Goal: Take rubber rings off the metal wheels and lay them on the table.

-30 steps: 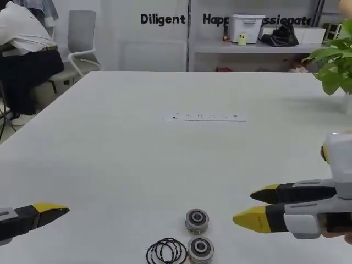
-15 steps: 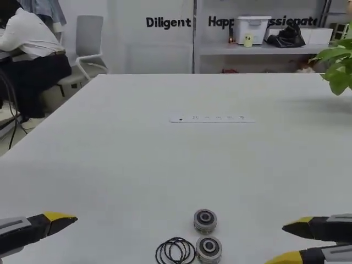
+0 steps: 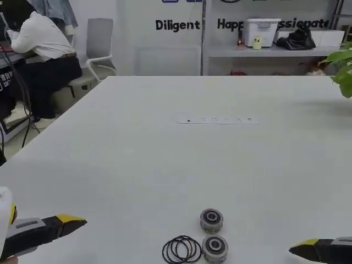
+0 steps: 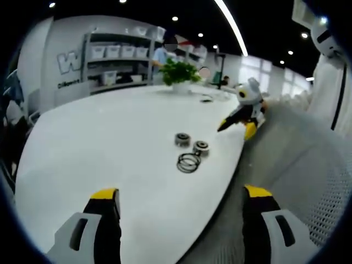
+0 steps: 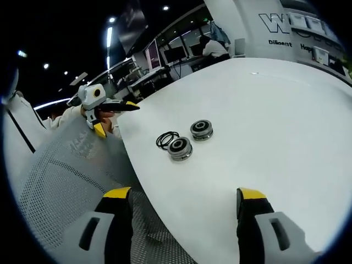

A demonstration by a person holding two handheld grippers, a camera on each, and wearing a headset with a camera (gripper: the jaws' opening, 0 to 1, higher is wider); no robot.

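In the head view the white worktop [image 3: 165,165] stretches broad and bare towards its far edge, with the task's things close to the near edge: the far wheel [image 3: 212,219], the near wheel [image 3: 215,247] just before it, and loose rubber rings [image 3: 182,249] lying in a small heap just left of the near wheel. The left claw [image 3: 70,223] pokes in low at the left and the right claw [image 3: 303,251] low at the right, both well apart from the wheels and touching nothing; each is cut by the frame, so its spread is unclear here. In the left gripper view the left claw [image 4: 181,193] stands wide apart and empty, one jaw over the worktop and one past its edge above grey mesh [image 4: 308,165]; the rubber rings [image 4: 188,162] lie ahead, with open room around them. In the right gripper view the right claw [image 5: 184,195] is likewise spread wide and holds nothing. Dark bands on the near wheel [image 5: 180,148] and the far wheel [image 5: 202,129] may be seated rings.
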